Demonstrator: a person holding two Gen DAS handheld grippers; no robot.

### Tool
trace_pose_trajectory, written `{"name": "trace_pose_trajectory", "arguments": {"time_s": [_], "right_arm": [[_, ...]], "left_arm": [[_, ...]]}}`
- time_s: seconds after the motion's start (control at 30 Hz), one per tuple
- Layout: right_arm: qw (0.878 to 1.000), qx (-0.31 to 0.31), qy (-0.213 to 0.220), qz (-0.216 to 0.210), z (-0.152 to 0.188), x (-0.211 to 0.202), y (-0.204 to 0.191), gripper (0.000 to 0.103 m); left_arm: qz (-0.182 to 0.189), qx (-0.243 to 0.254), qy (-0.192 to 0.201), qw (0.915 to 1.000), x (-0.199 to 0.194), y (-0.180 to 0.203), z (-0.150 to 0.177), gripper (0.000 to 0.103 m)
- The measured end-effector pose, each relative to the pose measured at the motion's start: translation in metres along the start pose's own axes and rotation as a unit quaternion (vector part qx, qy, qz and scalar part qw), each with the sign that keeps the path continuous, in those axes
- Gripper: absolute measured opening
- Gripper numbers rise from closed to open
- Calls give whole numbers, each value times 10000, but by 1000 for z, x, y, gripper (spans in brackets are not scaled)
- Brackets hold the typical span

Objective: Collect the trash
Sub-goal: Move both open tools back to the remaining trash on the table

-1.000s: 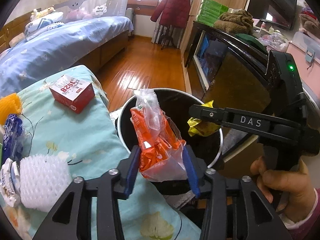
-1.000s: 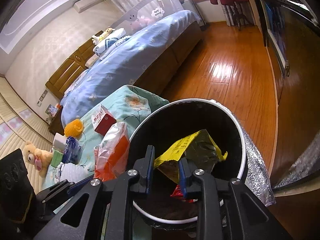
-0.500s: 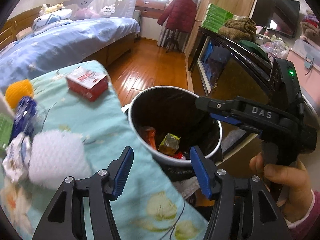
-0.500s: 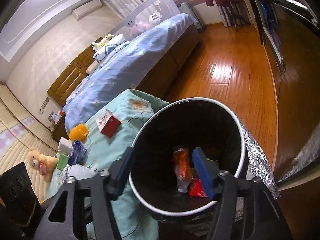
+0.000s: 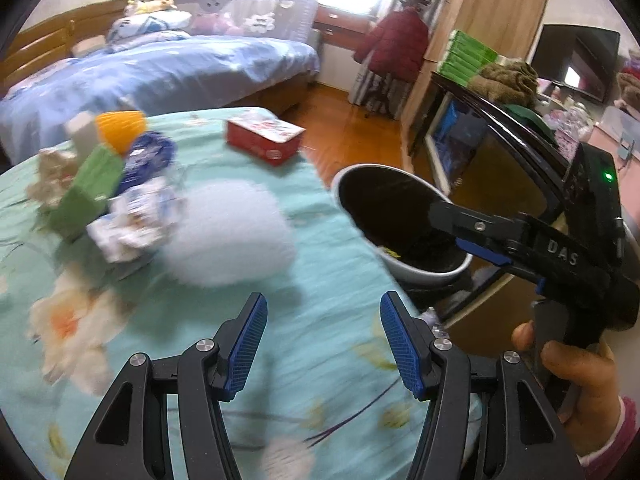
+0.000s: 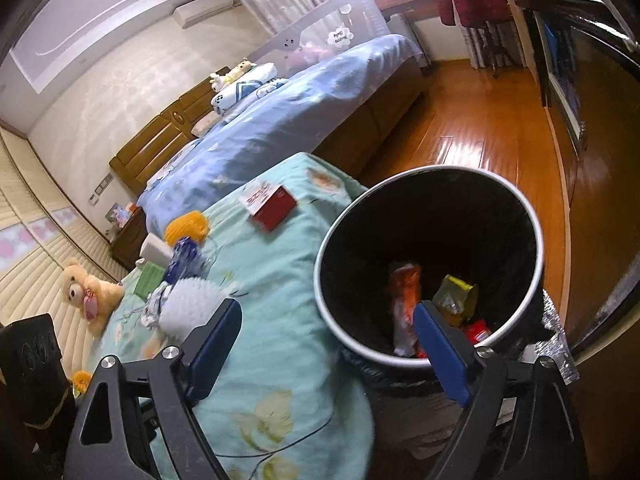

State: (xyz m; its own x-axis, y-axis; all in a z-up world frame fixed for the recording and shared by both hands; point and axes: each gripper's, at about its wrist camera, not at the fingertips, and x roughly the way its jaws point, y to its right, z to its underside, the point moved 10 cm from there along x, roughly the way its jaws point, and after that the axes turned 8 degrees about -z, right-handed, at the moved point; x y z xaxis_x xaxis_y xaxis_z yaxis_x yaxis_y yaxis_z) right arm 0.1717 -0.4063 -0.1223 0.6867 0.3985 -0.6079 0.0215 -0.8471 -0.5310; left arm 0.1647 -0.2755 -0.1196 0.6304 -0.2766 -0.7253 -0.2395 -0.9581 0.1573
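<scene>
My left gripper (image 5: 324,300) hangs open and empty over the turquoise flowered cloth (image 5: 320,360). Ahead of it lie a white foam net (image 5: 228,232), a crumpled white wrapper (image 5: 128,228), a green box (image 5: 88,192), a blue wrapper (image 5: 148,156), an orange foam net (image 5: 120,124) and a red box (image 5: 264,142). My right gripper (image 6: 328,308) straddles the near rim of the black trash bin (image 6: 536,264), its jaws opening with nothing between them. An orange wrapper (image 6: 404,300), a yellow packet (image 6: 456,296) and a red scrap (image 6: 478,330) lie inside the bin.
The bin stands on the wooden floor (image 6: 480,128) against the cloth's right edge. A blue bed (image 5: 160,76) lies beyond, and a dark cabinet (image 5: 500,152) to the right. A teddy bear (image 6: 84,292) sits at the far left. A hand (image 5: 572,380) holds the right gripper's handle.
Both grippers let go of their wrappers, which now lie in the bin. The left gripper swung left over the cloth. The right gripper's jaws spread wider and drew back to the bin's near rim.
</scene>
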Motion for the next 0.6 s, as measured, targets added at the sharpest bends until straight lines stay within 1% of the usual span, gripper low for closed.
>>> {"name": "trace_pose_trajectory", "arguments": {"time_s": [0.23, 0.5, 0.6], "right_arm": [[9998, -72, -92, -149, 19, 9, -24, 89], [9987, -235, -292, -355, 38, 24, -54, 89], [9981, -305, -367, -396, 42, 29, -62, 89]], "left_arm": [[-275, -337, 36, 9990, -26, -40, 20, 58], [-527, -675, 97, 9963, -49, -78, 32, 58], [-580, -740, 131, 9955, -53, -88, 31, 58]]}}
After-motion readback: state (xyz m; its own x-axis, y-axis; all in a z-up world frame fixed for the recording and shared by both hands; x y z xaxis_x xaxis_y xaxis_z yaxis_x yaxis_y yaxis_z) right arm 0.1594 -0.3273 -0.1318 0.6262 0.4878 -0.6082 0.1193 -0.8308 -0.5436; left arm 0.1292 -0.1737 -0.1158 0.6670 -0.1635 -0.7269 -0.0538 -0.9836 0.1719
